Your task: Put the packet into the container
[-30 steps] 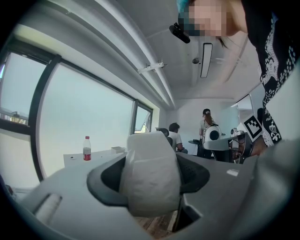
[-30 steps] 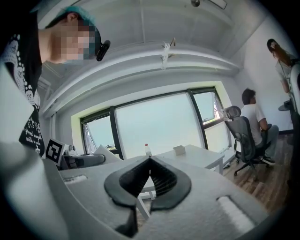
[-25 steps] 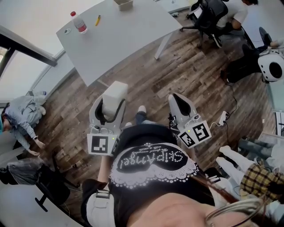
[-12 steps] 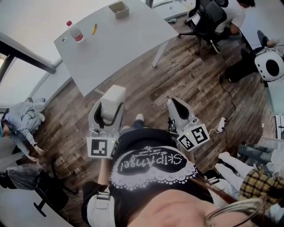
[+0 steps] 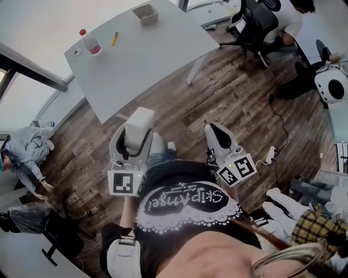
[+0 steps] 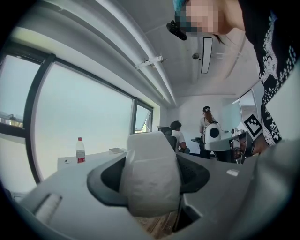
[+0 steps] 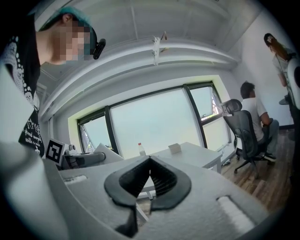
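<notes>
My left gripper [image 5: 134, 136] is shut on a white packet [image 5: 140, 120], held out in front of my body above the wooden floor. In the left gripper view the packet [image 6: 151, 180] stands upright between the dark jaws and fills the middle. My right gripper [image 5: 213, 127] is shut with nothing in it; its ribbed jaws meet at the tip [image 7: 149, 161]. The small beige container [image 5: 145, 13] stands open-topped on the far end of a white table [image 5: 152, 54], well ahead of both grippers. The same container [image 7: 174, 148] is visible past the right jaws.
On the table also stand a red-capped bottle [image 5: 89, 42], a yellow pen [image 5: 115, 38] and a small round object [image 5: 76, 52]. A person sits in a black office chair [image 5: 255, 24] at the right. Another person crouches by the window [image 5: 24, 152]. A cable and power strip [image 5: 272, 146] lie on the floor.
The table and container have slid lower in the head view, so I am closer to them. Both grippers keep their pose, and the left one still holds the packet.
</notes>
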Demonstrator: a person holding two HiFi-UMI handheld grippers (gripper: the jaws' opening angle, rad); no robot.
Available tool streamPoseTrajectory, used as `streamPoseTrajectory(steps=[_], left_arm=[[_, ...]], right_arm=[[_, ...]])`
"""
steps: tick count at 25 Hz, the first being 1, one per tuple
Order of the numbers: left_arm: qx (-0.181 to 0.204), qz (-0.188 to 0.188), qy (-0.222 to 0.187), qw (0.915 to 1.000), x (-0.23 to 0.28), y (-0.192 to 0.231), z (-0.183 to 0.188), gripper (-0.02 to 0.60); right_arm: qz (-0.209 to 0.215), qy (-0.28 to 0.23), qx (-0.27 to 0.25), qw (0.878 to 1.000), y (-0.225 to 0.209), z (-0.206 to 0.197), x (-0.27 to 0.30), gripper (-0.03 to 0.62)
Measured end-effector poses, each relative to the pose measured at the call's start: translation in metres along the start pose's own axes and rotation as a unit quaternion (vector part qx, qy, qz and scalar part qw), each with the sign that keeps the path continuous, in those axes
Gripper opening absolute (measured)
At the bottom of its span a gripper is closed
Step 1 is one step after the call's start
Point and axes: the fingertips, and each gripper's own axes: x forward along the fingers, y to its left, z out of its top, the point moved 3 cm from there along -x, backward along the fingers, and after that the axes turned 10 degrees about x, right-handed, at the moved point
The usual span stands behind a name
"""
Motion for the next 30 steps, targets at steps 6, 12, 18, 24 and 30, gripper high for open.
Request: streamPoseTrajectory(steps=[6, 12, 18, 24, 30], left_arm=[[0.0, -0.022, -0.001, 0.9998, 0.03, 0.02, -0.004, 0.281], [-0.004, -0.031, -0.007, 0.9995, 0.073, 0.055, 0.009, 0.279], [0.001, -0.045, -0.014, 0.9989, 0.109, 0.084, 0.02, 0.279], [0.002, -0.052, -0.013, 0.9986, 0.13, 0.102, 0.021, 0.279], [-0.004, -0.053, -0.017, 0.9984, 0.146, 0.118, 0.019, 0.279]], right_arm=[[-0.014, -0.001, 0.009, 1.0, -0.009, 0.006, 0.028, 0.0], [-0.021, -0.021, 0.007, 1.0, -0.016, 0.034, 0.072, 0.0], [-0.037, -0.032, 0.001, 0.999, -0.023, 0.053, 0.107, 0.0], [-0.044, -0.033, 0.0, 0.998, -0.028, 0.06, 0.129, 0.0], [-0.045, -0.03, 0.001, 0.999, -0.032, 0.061, 0.153, 0.0]])
